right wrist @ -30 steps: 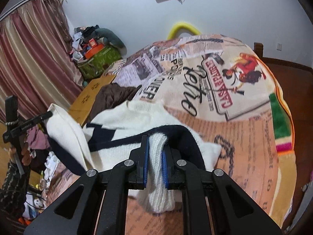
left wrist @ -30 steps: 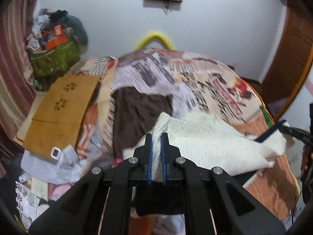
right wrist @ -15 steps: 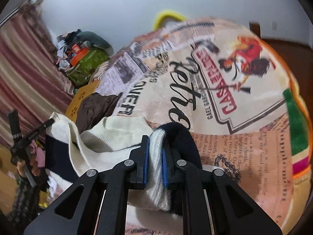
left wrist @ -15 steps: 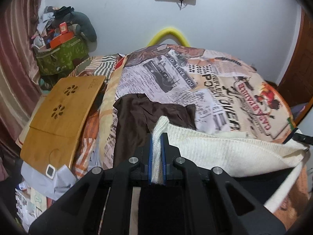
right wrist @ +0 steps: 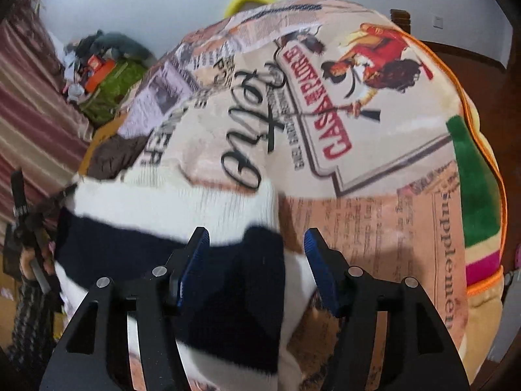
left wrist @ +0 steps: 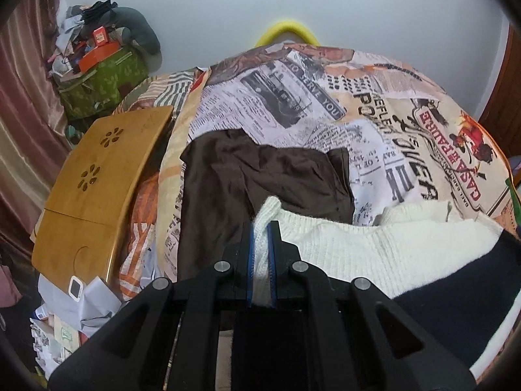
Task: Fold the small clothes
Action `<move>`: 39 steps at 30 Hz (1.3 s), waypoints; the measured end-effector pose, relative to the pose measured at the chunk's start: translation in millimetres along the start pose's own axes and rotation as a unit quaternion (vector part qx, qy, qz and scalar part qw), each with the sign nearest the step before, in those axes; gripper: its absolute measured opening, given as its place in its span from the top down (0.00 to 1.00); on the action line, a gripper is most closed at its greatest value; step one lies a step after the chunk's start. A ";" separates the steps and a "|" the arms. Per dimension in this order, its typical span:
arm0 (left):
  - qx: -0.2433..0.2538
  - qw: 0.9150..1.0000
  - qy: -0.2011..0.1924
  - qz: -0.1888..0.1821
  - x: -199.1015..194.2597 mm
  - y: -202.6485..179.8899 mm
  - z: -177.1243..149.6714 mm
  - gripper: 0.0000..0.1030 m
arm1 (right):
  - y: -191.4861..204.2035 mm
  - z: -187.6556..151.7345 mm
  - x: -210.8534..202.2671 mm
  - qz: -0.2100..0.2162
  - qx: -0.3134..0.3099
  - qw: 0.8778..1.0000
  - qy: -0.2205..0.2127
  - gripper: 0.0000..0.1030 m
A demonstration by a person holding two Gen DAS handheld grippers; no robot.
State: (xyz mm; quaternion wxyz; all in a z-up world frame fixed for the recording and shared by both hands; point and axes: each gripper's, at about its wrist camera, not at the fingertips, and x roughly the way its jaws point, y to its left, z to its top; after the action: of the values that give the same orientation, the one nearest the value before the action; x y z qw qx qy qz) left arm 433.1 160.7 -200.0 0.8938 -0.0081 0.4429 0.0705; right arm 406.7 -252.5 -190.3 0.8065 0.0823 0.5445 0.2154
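A cream knit sweater with dark navy bands (left wrist: 374,254) lies on the printed bedspread (left wrist: 374,114). My left gripper (left wrist: 261,228) is shut on a cream edge of the sweater, near the front left of the bed. In the right wrist view the sweater (right wrist: 182,208) lies on the bedspread (right wrist: 374,130) and my right gripper (right wrist: 257,241) is open, its jaws wide apart just above a navy band, holding nothing. A brown garment (left wrist: 260,176) lies flat on the bed beyond the sweater.
A wooden lap tray (left wrist: 97,182) leans at the bed's left side. A green bag heaped with clutter (left wrist: 101,75) stands by the curtain. Papers and small items (left wrist: 75,299) lie on the floor at lower left. A wooden door (left wrist: 501,91) is at right.
My right gripper has opened and let go of the sweater, which has dropped onto the bed. My left gripper stays shut on its edge and has moved forward and lower.
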 end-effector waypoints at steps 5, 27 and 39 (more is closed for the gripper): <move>0.016 1.000 -0.026 0.007 -20.1 -6.6 5.4 0.93 | 8.0 -15.9 8.5 -0.018 -0.035 0.999 0.014 0.44; 0.011 0.996 -0.087 0.021 -35.6 -13.3 15.1 0.93 | 33.8 13.9 14.7 -0.050 -0.130 0.989 -0.058 0.93; -0.011 0.995 0.103 -0.002 49.6 13.6 -20.5 0.89 | 20.3 3.3 49.5 -0.082 -0.108 0.991 0.013 0.90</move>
State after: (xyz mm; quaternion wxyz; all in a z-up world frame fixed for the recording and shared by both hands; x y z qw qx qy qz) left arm 444.8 178.5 -251.2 0.8434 -0.0265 0.5317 0.0723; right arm 420.0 -212.4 -223.4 0.8184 -0.0529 0.5336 0.2067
